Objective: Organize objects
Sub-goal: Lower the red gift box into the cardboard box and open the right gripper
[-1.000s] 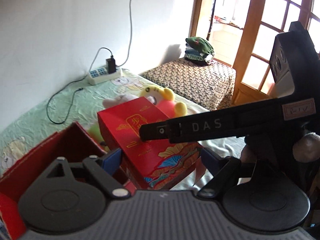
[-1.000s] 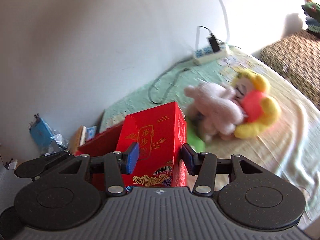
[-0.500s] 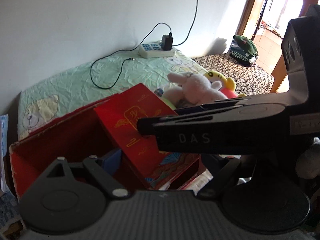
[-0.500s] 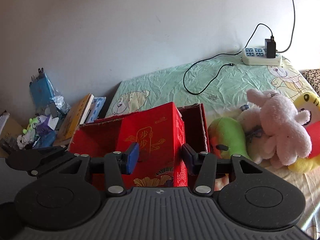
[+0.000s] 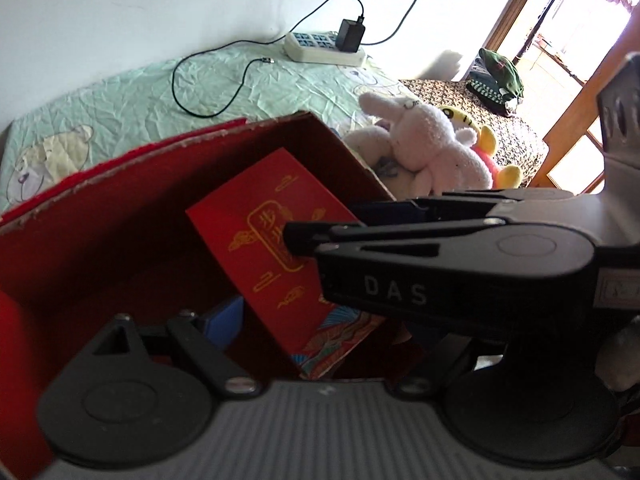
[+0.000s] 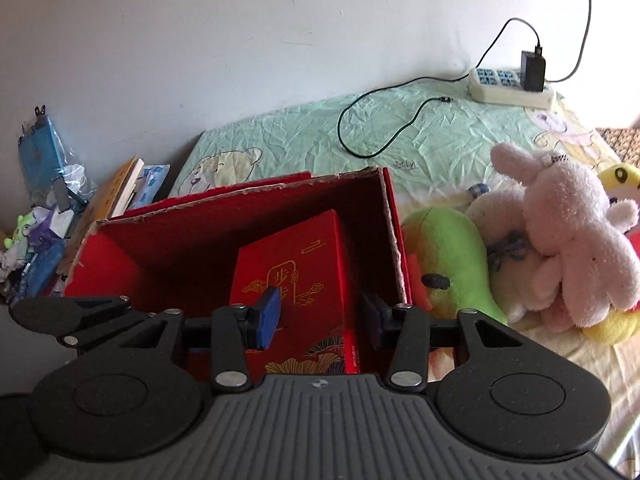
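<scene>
A small red gift box (image 6: 298,288) with gold characters stands tilted inside a large open red carton (image 6: 248,208) on the bed. It also shows in the left wrist view (image 5: 280,256), inside the carton (image 5: 120,200). My right gripper (image 6: 324,314) is open, its blue pads either side of the small box and apart from it. My left gripper (image 5: 316,320) is open around the box's near end; its right finger is hidden behind the right gripper's body (image 5: 460,248).
Plush toys lie right of the carton: a green one (image 6: 452,260), a pink rabbit (image 6: 572,232), a yellow one behind. A power strip (image 6: 512,86) with a black cable lies near the wall. Books and clutter (image 6: 60,216) sit to the left.
The small red box has gone down from above the carton's rim into the carton. My right gripper has opened and let go of it. Both views swung left.
</scene>
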`<state>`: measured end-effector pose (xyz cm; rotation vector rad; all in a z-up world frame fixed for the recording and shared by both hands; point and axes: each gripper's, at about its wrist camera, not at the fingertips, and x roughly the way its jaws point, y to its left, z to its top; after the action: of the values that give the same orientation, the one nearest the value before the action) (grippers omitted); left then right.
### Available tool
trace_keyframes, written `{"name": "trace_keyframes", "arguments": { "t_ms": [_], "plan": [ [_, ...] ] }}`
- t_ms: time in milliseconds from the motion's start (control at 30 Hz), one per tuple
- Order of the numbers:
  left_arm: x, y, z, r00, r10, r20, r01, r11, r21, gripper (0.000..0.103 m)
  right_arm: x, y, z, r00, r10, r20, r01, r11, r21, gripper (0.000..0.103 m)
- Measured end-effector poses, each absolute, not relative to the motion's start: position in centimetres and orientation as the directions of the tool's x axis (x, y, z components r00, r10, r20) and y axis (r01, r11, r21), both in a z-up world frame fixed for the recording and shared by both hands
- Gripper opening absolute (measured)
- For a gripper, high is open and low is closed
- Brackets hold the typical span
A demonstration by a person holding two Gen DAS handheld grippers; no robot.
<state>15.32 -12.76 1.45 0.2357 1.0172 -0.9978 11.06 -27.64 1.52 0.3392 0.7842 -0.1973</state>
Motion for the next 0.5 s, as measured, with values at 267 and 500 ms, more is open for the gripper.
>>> {"name": "trace_keyframes", "arguments": {
  "t_ms": [267, 500],
  "plan": [
    [16.4, -12.9, 0.4, 0.116, -0.590, -0.799, 0.777, 0.555, -0.297, 0.088, 10.6, -27.5, 1.4, 0.715, -0.071, -0.696, 0.298, 0.931, 0.211, 0.046],
    [16.4, -11.7, 0.3, 0.187, -0.545, -0.817, 0.773, 0.595, -0.220, 0.086, 10.4, -28.0, 1.5, 0.713, -0.025, -0.701, 0.311, 0.907, 0.284, 0.046]
  ]
}}
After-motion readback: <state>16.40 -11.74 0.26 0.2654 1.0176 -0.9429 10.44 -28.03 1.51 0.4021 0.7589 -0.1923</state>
